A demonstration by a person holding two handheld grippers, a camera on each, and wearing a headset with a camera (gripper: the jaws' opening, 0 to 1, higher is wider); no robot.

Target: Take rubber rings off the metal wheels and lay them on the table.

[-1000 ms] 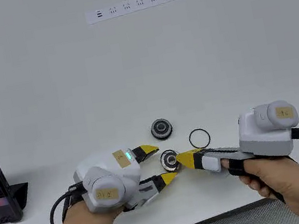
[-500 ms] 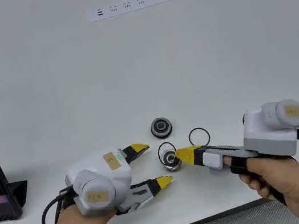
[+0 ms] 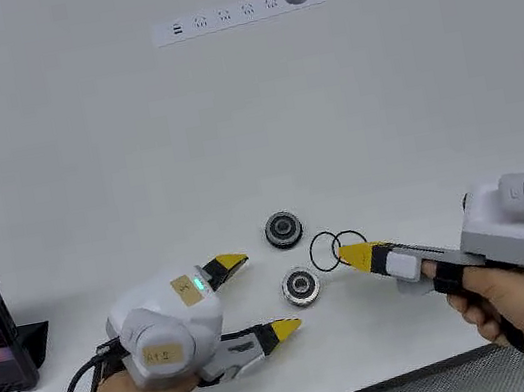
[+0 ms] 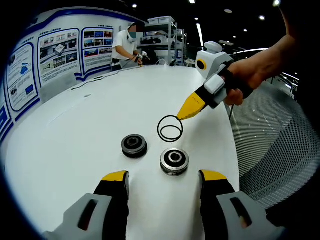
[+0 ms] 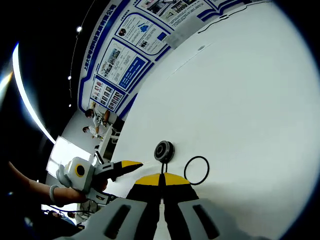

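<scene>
Over the white table (image 3: 137,177) I am holding my left gripper (image 3: 256,295) with jaws spread wide near the bare metal wheel (image 3: 300,286), while my right gripper (image 3: 354,256), jaws together, is pinching a rubber ring (image 3: 312,254) beside another ring (image 3: 348,232) lying flat

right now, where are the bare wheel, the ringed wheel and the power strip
bare wheel (image 3: 301,285), head view, on its metal hub
ringed wheel (image 3: 284,229), head view, on its centre
power strip (image 3: 234,10), head view, on its middle sockets
</scene>
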